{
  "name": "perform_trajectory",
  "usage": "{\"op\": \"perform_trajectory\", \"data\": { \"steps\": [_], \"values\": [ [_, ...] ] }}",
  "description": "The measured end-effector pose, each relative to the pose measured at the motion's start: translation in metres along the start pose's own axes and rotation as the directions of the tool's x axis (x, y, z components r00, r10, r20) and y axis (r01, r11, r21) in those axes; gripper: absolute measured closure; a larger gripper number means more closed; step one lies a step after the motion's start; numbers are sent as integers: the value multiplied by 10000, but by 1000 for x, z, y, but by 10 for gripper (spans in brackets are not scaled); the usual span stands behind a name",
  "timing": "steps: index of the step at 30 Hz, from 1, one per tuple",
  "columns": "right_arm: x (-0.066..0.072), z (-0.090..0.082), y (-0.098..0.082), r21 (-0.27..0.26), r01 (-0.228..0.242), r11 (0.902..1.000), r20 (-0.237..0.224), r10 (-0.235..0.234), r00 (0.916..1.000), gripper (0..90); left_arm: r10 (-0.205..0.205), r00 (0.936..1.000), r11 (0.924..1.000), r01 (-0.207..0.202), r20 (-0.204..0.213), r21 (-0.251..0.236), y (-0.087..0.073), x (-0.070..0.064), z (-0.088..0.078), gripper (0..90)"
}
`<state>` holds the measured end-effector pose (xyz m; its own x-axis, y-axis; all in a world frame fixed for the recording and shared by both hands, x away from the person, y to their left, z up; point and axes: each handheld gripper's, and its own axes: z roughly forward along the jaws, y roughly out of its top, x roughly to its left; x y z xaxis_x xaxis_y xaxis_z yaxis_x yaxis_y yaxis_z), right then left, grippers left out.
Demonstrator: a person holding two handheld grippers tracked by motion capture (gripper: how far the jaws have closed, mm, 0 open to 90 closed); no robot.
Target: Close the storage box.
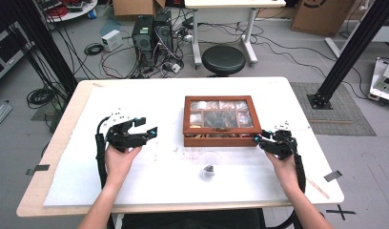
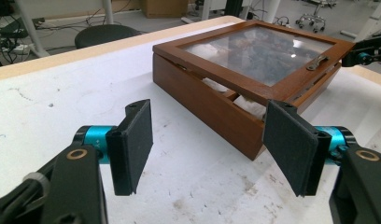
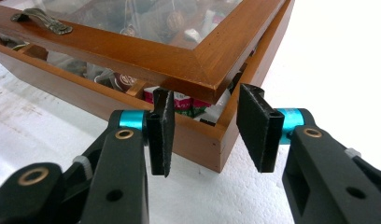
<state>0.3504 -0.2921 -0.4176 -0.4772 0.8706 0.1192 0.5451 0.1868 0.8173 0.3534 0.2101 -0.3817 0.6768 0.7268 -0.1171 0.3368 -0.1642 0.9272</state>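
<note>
My right hand-held gripper, jaws parted and empty, straddles the front corner of the wooden box's rigid, glass-paned, fragile lid on the desk; I'd grip the frame.

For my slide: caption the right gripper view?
Right tool, jaws apart, at the wooden box's corner, under its slightly raised glass lid.

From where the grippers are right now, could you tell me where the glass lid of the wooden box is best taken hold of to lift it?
Probably at the lid's front corner, from the person's side of the wooden box. There the lid sits slightly raised, leaving a gap for one jaw under the frame and one above. The right gripper already straddles that corner with open jaws. The small metal handle lies too flat to pinch.
</note>
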Motion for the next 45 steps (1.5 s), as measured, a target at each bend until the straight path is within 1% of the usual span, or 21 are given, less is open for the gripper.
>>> {"op": "perform_trajectory", "data": {
  "steps": [11,20,22,24,27,32,35,38,39,40,42,44,45],
  "values": [
    [0,-1,-4,229,18,9997,53,-19,10000,575,25,10000,10000,-25,21,33,0,0,2,333],
    [-1,0,-6,531,78,9986,64,-82,9999,571,9,10000,10000,-9,81,83,0,0,5,334],
    [0,1,-7,563,67,9984,19,-68,10000,557,26,9999,9999,-27,97,113,0,0,6,334],
    [-1,-1,-6,425,64,9991,14,-64,10000,553,36,9999,9999,-37,93,126,0,0,6,334],
    [-1,-1,-7,473,43,9989,30,-45,10000,549,-23,9999,10000,23,100,74,1,0,7,333],
    [-2,-4,-9,431,107,9990,42,-109,9999,523,29,9999,10000,-30,152,42,2,0,9,334],
    [-3,-9,-8,144,230,9996,171,-232,9996,479,12,9999,10000,-12,167,-16,3,0,9,333],
    [-1,-17,-4,-511,540,9972,417,-519,9978,404,-15,10000,9999,17,78,-169,3,2,7,333],
    [-1,-20,-3,-773,699,9946,567,-656,9962,389,-45,10000,9997,45,7,-234,4,3,5,333],
    [0,-23,0,-1148,867,9896,724,-787,9943,370,-91,10000,9996,90,-34,-273,5,4,3,333],
    [1,-29,3,-1702,1121,9790,991,-962,9904,358,-80,9999,9995,77,-109,-298,7,6,0,333],
    [0,-33,4,-2121,1302,9685,1230,-1057,9868,351,-108,9996,9990,96,-277,-439,9,8,-4,331],
    [-1,-34,5,-2268,1301,9652,1311,-1021,9861,344,-114,9994,9987,98,-331,-494,9,10,-6,327]
  ]
}}
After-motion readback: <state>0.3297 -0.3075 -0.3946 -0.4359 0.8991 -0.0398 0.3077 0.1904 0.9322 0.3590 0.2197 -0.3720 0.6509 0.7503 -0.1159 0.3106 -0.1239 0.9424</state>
